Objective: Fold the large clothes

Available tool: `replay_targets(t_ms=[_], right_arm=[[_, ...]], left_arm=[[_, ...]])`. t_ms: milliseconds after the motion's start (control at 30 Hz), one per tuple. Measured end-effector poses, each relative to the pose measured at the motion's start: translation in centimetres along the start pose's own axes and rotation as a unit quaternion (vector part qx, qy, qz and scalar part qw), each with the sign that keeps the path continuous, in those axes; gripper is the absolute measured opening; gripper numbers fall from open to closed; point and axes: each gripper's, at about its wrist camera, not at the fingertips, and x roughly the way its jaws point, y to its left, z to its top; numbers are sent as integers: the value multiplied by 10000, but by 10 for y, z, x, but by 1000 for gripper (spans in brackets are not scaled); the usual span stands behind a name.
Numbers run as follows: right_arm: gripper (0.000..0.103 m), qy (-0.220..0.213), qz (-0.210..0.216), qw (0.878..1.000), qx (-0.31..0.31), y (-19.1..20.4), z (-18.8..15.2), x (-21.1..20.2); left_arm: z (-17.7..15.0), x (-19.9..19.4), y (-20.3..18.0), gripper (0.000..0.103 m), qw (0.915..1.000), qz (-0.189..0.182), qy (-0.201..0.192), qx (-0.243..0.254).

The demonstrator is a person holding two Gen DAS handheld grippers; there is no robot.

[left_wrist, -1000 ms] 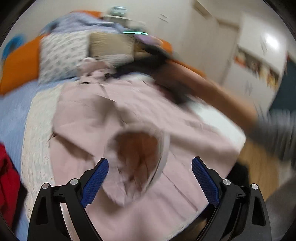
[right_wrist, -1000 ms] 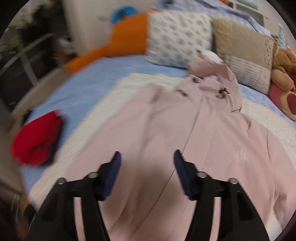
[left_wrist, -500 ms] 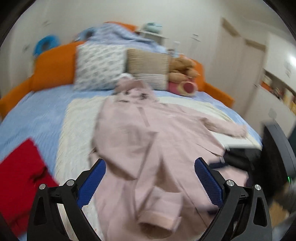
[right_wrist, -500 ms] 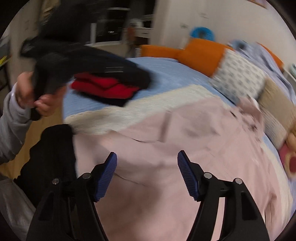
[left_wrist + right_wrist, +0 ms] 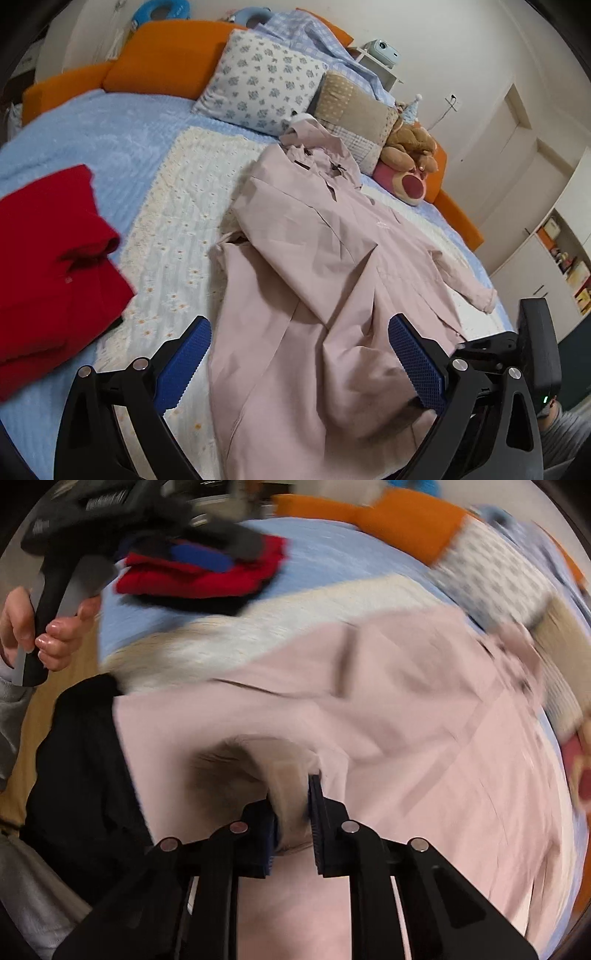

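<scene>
A pale pink coat (image 5: pixel 332 258) lies spread lengthwise on the cream daisy-print blanket (image 5: pixel 177 221) over a blue bed, its collar up by the pillows, one sleeve folded across the front and the other reaching toward the bed's right edge. The left gripper (image 5: pixel 297 363) hangs above the hem with its blue pads (image 5: pixel 184 363) spread wide, nothing between them. The right gripper (image 5: pixel 291 805) has just been closing and now pinches a bunched fold of the pink fabric near the hem; its near pad is mostly buried in the cloth. The right wrist view is smeared by motion, so the pillows and blanket edge there are hard to make out. A folded red garment (image 5: pixel 48 258) sits on the left of the bed, cut off by the frame. A hand (image 5: pixel 40 627) grips the left tool's handle at the far left edge
</scene>
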Motion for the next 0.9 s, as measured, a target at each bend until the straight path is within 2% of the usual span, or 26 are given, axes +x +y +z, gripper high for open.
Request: replay_targets(t_ms=[133,200,300,400,467,600,633,667,700,733,800,867,900], right_arm=[[10,-340,10,9933,1105,-46,-40,-27],[10,-646,261,9816,1780,-71,-62,-43],[10,-1176,773,9557,2583,-101,-89,-64],[10,-1717,1433,9252,3066,-127,-101,-90],[10,-2151,1877,9011,3265,-142,-106,-112],[10,-2747,2590,8584,3473,-160,-118,-141],[10,-2815,2688,8508,3531,-161,-121,-142],[10,-2842,2654,8487,3585,-160,-124,-141],[10,-2852,2560,8489,3641,-157,-129,-138],[10,-2828,2499,8484,3712,-154,-135,-133],[10,-2630,2280,8536,3876,-142,-150,-117],[10,-2284,2049,8632,4010,-122,-165,-93],[10,-2166,2174,8588,4102,-115,-169,-81]], left_arm=[[22,46,-1,98,9986,-411,265,-191],[33,75,0,98,9973,-487,420,-364],[51,126,9,98,9919,-570,727,-876],[59,163,22,98,9805,-685,992,-1549],[64,180,27,98,9745,-811,1002,-1835],[85,198,24,97,9762,-822,748,-1862],[91,200,25,90,9751,-878,609,-1942],[96,199,27,77,9742,-908,505,-2004],[102,198,28,46,9743,-878,448,-2024],[107,194,29,28,9767,-731,399,-1978],[114,188,32,20,9806,-603,314,-1838],[115,185,39,18,9853,-249,382,-1649],[113,186,44,18,9856,-140,421,-1634]])
